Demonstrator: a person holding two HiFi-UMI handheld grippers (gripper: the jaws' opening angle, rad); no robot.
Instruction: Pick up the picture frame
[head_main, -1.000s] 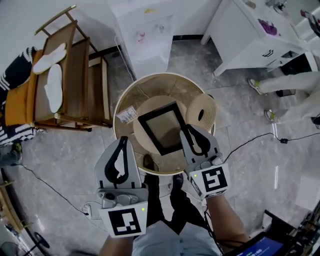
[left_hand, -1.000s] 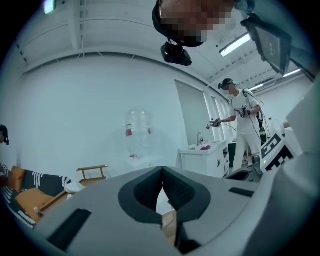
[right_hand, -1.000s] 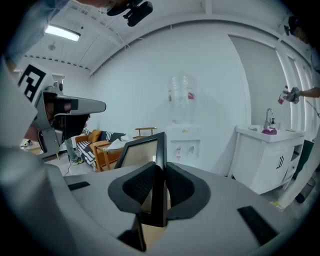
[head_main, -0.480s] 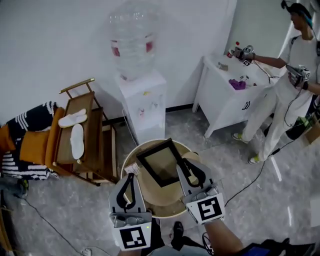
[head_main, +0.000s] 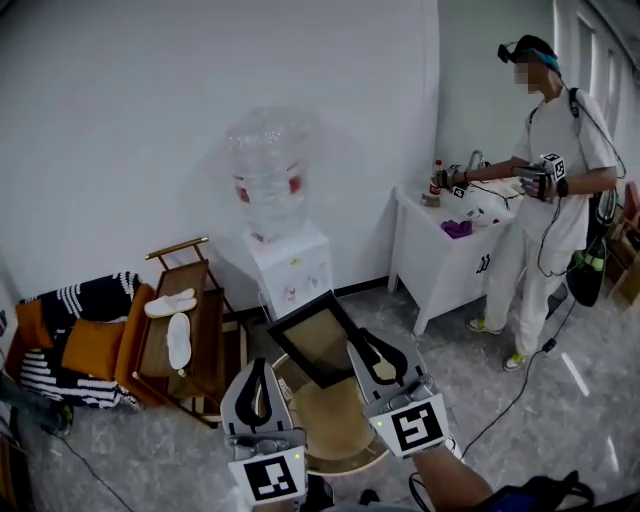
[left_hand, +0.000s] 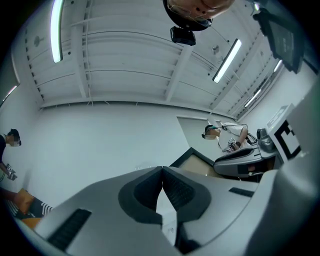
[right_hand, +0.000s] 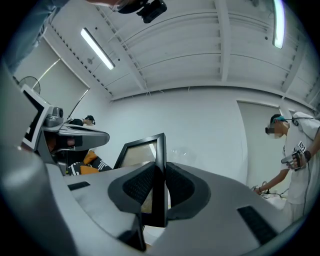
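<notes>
Black picture frame (head_main: 316, 342) sits clamped in fingers of right gripper (head_main: 357, 344); left gripper (head_main: 255, 366) fingers pressed together, empty.

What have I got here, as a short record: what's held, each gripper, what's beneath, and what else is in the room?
held item: black picture frame, tilted, held up
right gripper: jaws closed on the frame's edge
left gripper: jaws together, nothing between them, beside the frame
beneath: round wooden table
behind: water dispenser against the white wall; wooden rack with white slippers
other person: standing at a white cabinet, far right
</notes>
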